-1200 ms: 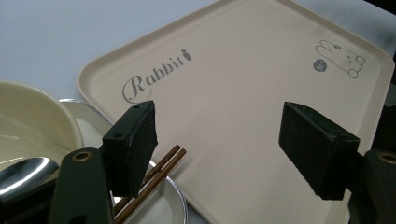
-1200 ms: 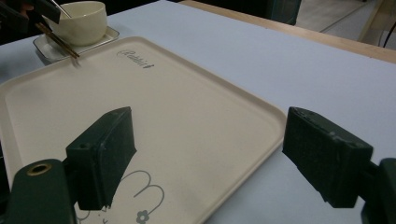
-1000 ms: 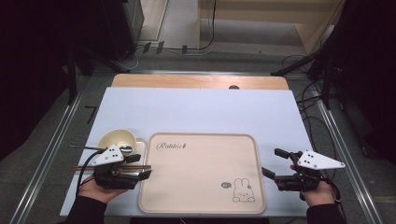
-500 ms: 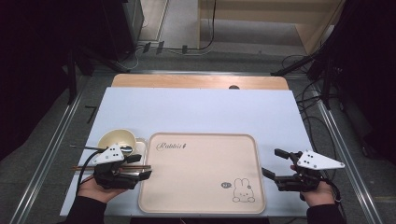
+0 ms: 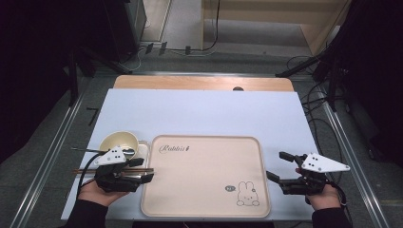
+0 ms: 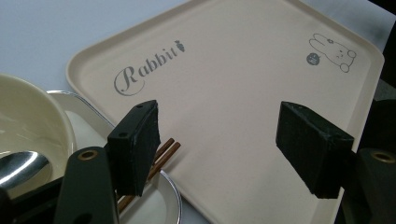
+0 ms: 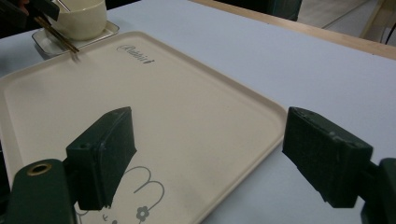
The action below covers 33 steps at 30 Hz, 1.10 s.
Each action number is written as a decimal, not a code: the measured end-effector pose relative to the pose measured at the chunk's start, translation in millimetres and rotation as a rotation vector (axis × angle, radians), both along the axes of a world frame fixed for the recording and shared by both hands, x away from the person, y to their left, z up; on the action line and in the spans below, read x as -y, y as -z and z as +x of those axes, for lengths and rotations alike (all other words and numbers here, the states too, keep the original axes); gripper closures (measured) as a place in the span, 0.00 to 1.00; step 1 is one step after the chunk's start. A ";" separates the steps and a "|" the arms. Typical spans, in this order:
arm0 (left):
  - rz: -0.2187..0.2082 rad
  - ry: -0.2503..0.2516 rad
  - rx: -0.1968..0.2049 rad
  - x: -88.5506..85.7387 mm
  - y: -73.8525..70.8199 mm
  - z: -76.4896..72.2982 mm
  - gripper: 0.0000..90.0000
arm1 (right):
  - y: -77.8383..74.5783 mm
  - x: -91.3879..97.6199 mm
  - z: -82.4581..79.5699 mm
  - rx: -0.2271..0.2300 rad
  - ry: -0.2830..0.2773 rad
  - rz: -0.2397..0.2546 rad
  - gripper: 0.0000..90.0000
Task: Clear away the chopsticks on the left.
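On the bench [image 5: 204,111], the left gripper [image 5: 142,169] hangs with its fingers [image 6: 135,144] spread wide over the chopsticks [image 6: 161,154] by the bowl [image 5: 119,141], likely ready to grab them, while the right gripper [image 5: 280,167] waits, fingers apart, beside the tray [image 5: 204,213].

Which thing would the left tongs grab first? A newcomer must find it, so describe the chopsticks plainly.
Start at the big beige tray printed "Rabbit" on the white table. Just off its left edge sits a small dish carrying a cream bowl. The chopsticks lie across that dish, tips toward the tray, by the open left tongs: the only thin, reddish-brown sticks there, unlike the shiny metal spoon.
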<state>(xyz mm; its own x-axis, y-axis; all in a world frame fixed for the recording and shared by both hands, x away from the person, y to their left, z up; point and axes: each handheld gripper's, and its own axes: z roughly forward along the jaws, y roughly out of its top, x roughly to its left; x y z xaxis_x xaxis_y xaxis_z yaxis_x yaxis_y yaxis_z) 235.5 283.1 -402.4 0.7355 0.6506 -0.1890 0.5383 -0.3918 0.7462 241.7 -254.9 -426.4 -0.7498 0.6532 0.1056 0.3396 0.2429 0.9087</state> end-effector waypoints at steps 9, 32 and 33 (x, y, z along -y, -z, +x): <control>0.003 -0.008 -0.006 -3.1 -1.3 -3.6 0.37 | -0.5 -0.6 1.8 -0.001 -0.002 -0.007 0.19; 0.037 -0.069 -0.053 -19.2 -2.9 -21.1 0.49 | -1.4 -8.9 14.5 0.002 -0.028 -0.007 0.20; 0.037 -0.072 -0.057 -19.9 -2.8 -21.5 0.50 | -1.5 -9.1 14.8 0.002 -0.027 -0.010 0.20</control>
